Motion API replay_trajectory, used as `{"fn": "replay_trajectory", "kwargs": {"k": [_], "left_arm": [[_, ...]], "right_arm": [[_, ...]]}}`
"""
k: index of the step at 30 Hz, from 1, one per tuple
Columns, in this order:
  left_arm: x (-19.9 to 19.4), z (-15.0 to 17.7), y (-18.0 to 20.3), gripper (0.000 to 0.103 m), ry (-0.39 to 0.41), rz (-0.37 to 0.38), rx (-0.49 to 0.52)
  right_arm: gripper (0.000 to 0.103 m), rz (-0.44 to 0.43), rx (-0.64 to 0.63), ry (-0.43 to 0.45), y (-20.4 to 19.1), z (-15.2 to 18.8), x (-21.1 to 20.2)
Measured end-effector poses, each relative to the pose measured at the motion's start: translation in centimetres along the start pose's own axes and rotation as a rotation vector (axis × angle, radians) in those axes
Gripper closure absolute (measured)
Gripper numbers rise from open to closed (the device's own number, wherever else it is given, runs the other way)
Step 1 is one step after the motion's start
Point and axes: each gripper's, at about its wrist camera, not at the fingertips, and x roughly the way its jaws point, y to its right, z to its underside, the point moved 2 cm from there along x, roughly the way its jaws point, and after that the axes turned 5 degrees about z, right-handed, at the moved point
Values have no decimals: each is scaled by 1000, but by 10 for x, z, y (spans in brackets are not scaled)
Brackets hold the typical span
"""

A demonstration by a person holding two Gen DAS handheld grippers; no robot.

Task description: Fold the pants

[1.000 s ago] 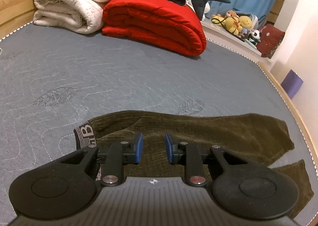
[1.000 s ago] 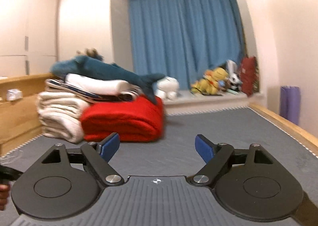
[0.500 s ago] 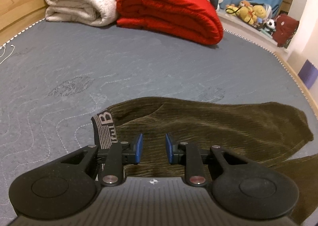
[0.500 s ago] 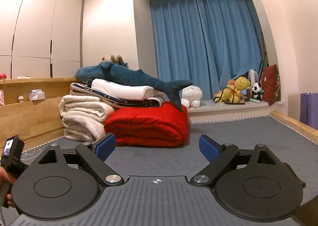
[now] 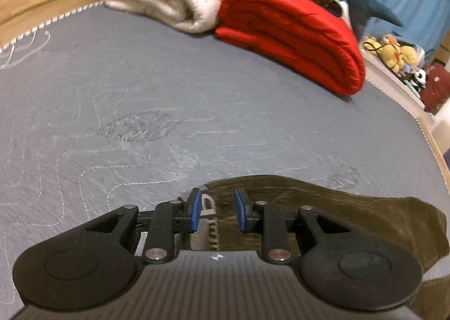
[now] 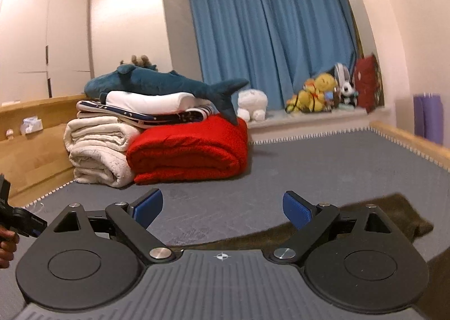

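One pair of pants point(image 5: 323, 207) lies flat on the grey quilted bed point(image 5: 197, 89), near its front edge. They are dark olive-brown with a ribbed, corduroy-like grain, and the waistband point(image 5: 209, 224) is a lighter striped band with a large letter on it. Their long axis runs across the bed: the waistband end sits to the left in the left wrist view, and the legs stretch away to the right, ending in a rumpled edge near the bed's wooden rim.

At the waistband the left gripper point(image 5: 216, 211) hangs tilted downward, its blue-padded jaws narrowly apart and straddling the band; whether the pads actually press the cloth cannot be told. Over the leg end the right gripper point(image 6: 223, 207) points nearly level, its jaws spread wide with nothing between them.

Beyond the pants, at the far end of the bed, sit a folded red blanket point(image 6: 191, 151), rolled white blankets point(image 6: 95, 151) and a plush shark point(image 6: 157, 85), with blue curtains point(image 6: 270, 30) behind.
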Motion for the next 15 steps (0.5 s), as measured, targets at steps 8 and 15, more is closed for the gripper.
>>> {"fn": "replay_trajectory", "kwargs": {"k": [8,15], "left_arm": [[47,-3,-8,35,-31,-32,-5],[74,4,21,17,9,-50,172]], "right_arm": [[8,-45,31,-15,1,0,-2],[8,-68,26,-24,-3,0,3]]}}
